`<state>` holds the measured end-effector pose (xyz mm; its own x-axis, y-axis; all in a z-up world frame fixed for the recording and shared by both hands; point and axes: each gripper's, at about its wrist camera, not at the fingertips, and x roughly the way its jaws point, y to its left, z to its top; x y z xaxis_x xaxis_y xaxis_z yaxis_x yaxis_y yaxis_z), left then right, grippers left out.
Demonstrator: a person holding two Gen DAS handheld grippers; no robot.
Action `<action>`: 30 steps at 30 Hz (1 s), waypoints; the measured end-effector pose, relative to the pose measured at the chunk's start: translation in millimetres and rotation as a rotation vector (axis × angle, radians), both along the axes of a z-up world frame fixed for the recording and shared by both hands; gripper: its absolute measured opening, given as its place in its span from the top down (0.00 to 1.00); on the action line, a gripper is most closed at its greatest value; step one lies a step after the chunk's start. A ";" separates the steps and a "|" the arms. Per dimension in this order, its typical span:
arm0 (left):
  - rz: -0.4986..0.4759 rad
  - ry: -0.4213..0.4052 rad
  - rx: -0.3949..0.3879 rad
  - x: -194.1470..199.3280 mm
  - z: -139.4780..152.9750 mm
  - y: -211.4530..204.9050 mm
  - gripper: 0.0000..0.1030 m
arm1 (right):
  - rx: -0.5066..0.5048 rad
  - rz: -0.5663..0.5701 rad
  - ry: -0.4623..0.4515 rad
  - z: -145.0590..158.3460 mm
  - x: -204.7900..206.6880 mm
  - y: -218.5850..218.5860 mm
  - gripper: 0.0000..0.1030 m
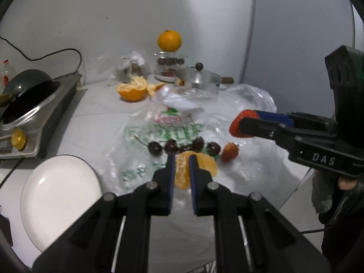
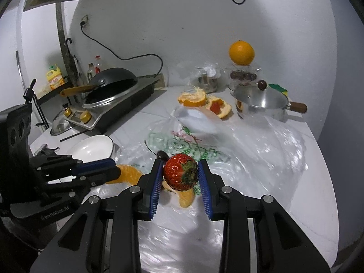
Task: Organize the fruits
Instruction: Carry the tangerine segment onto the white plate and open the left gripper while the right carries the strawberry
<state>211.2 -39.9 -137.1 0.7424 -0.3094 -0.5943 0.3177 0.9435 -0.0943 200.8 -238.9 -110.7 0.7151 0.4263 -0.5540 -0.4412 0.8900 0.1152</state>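
left gripper (image 1: 182,159): black claw with blue pads, closed down narrow on a peeled orange segment (image 1: 182,170); the segment fills the gap between the pads and bulges out on the right side.
right gripper (image 2: 180,173): black claw with ribbed blue pads, clamped on a red strawberry (image 2: 179,173) with its green leafy cap facing the camera; the berry is held above the bag.
plastic bag (image 1: 145,134): clear, crinkled, printed in green and red, spread flat over the white counter (image 2: 141,122).
loose fruit: a row of dark cherries (image 1: 171,146) lies on the bag just beyond the left claw's tips, with a second strawberry (image 1: 229,151) at the right end of the row.
white plate (image 1: 56,195): on the counter just left of the bag, beside the left claw.
orange peel (image 1: 133,88): opened halves farther back on the counter.
whole orange (image 1: 169,40): perched on top of a glass jar (image 1: 169,64) against the back wall.
steel pot (image 2: 259,103): lidded, wooden handle, right of the peel.
black wok (image 2: 113,80): tilted on a cooktop at the left.
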 end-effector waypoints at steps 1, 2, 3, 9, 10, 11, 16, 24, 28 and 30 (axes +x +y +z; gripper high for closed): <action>0.006 -0.003 -0.001 -0.1 1.6 4.3 0.88 | -0.001 0.006 -0.002 1.2 1.0 4.2 0.68; 0.016 -0.007 -0.003 -0.8 4.1 11.2 0.88 | -0.002 0.013 -0.003 2.4 2.0 8.5 0.68; 0.024 -0.010 -0.004 -1.4 5.6 16.2 0.88 | -0.003 0.021 -0.004 3.7 3.0 13.5 0.68; 0.074 -0.022 -0.007 -7.6 12.0 51.6 0.88 | -0.008 0.072 -0.007 8.8 8.6 46.6 0.68; 0.082 -0.024 -0.008 -8.7 12.5 56.6 0.88 | -0.008 0.082 -0.007 9.3 9.2 52.9 0.68; 0.091 -0.024 -0.008 -10.0 12.8 62.7 0.88 | -0.009 0.089 -0.007 9.4 9.8 57.6 0.68; 0.130 -0.017 -0.013 -11.7 7.8 90.3 0.88 | -0.015 0.124 0.010 5.0 11.9 86.7 0.68; 0.186 -0.001 -0.037 -14.5 -6.9 129.1 0.88 | -0.047 0.188 0.035 -6.0 12.8 131.6 0.68; 0.210 0.012 -0.050 -17.8 -15.3 144.2 0.88 | -0.064 0.199 0.050 -12.7 12.9 144.7 0.68; 0.218 0.013 -0.048 -19.9 -17.4 149.3 0.89 | -0.073 0.207 0.055 -14.7 13.5 152.1 0.68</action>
<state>191.3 109.4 -154.5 0.7872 -0.1703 -0.5928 0.1051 0.9841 -0.1431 214.3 -86.8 -125.4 0.5840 0.5186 -0.6245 -0.6104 0.7877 0.0833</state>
